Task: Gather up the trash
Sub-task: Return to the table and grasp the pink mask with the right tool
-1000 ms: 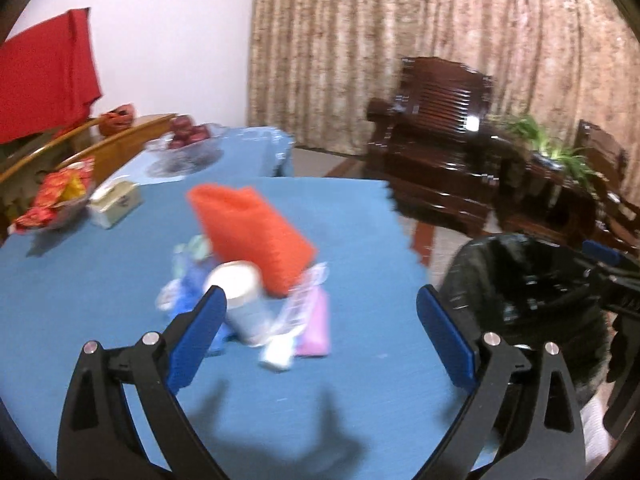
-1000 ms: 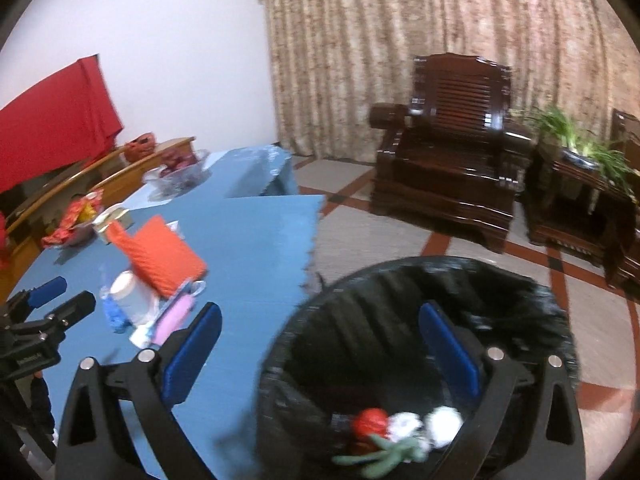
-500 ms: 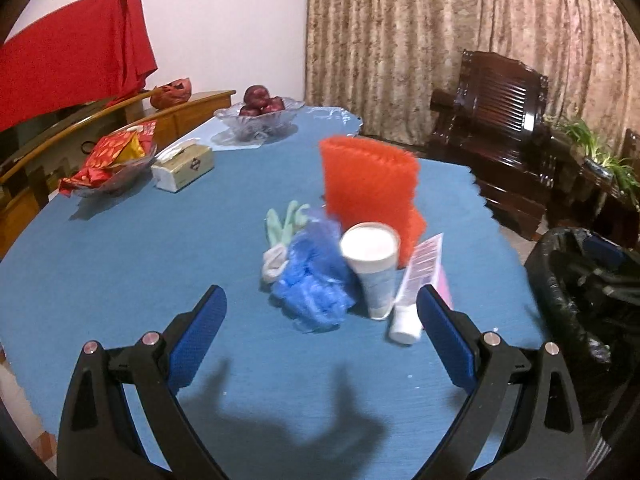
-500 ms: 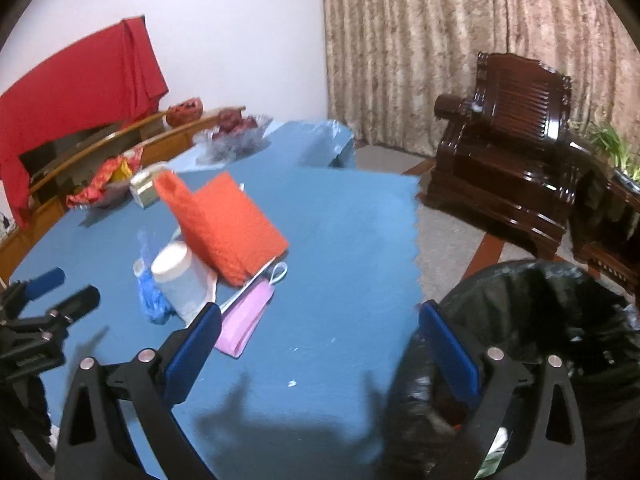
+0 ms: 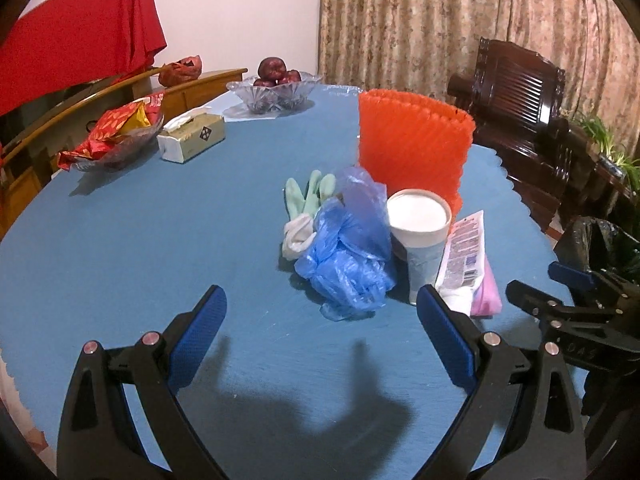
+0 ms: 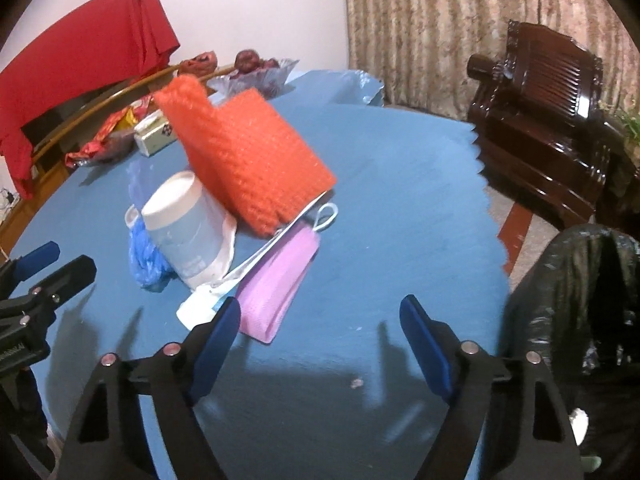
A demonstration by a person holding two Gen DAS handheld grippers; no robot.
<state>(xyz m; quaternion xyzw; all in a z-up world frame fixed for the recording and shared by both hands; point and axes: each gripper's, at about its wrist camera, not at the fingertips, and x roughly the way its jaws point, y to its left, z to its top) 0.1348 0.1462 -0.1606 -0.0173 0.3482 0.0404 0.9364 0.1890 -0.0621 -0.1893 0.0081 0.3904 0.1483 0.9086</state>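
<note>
A heap of trash is lying in the middle of the blue worktop [image 5: 120, 240]: an orange mesh sleeve [image 5: 414, 148] is standing behind a white paper cup [image 5: 420, 236], a crumpled blue plastic bag [image 5: 346, 256] is touching the cup's left side, and a pale green glove [image 5: 306, 208] is lying just beside the bag. A pink face mask [image 6: 278, 290] and a printed wrapper [image 5: 462, 250] are lying to the cup's right. The left gripper [image 5: 320, 344] is hovering with its jaws wide and nothing between them, near the blue bag. The right gripper [image 6: 320, 340] has just been narrowing its jaws, which are empty, beside the pink mask. A black-lined trash bin [image 6: 580, 320] is standing just off the worktop's edge.
</note>
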